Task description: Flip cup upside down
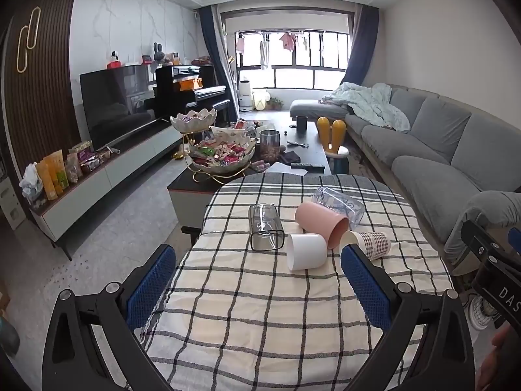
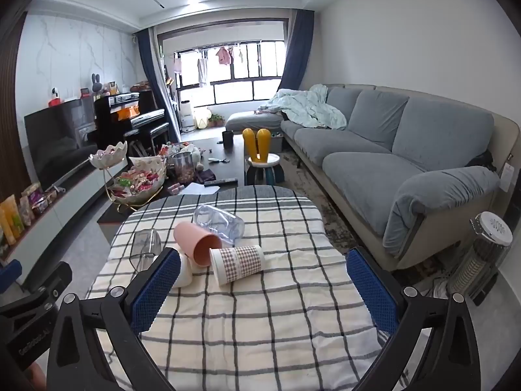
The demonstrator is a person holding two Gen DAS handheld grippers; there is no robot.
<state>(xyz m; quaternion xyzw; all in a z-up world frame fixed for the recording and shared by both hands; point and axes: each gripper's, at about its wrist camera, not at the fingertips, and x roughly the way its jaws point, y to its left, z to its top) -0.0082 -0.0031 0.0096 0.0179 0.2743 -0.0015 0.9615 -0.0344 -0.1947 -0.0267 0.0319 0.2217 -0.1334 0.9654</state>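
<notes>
Hovering grippers: left gripper point(image 1: 259, 285) and right gripper point(image 2: 263, 288) both spread wide, holding nothing.
Hidden: white cup point(image 2: 182, 272) partly behind right gripper's blue finger point(image 2: 156, 290).
Cups: white cup, pink cup point(image 1: 322, 223), checked paper cup point(image 1: 371, 242), smoky glass point(image 1: 265, 231), clear cup point(image 1: 338, 205), all on their sides, empty, at 12 o'clock on the checked tablecloth point(image 1: 260, 319).

Checked tablecloth point(image 1: 260, 309) on table; five cups point(image 1: 306, 251) lying sideways, clustered.
</notes>
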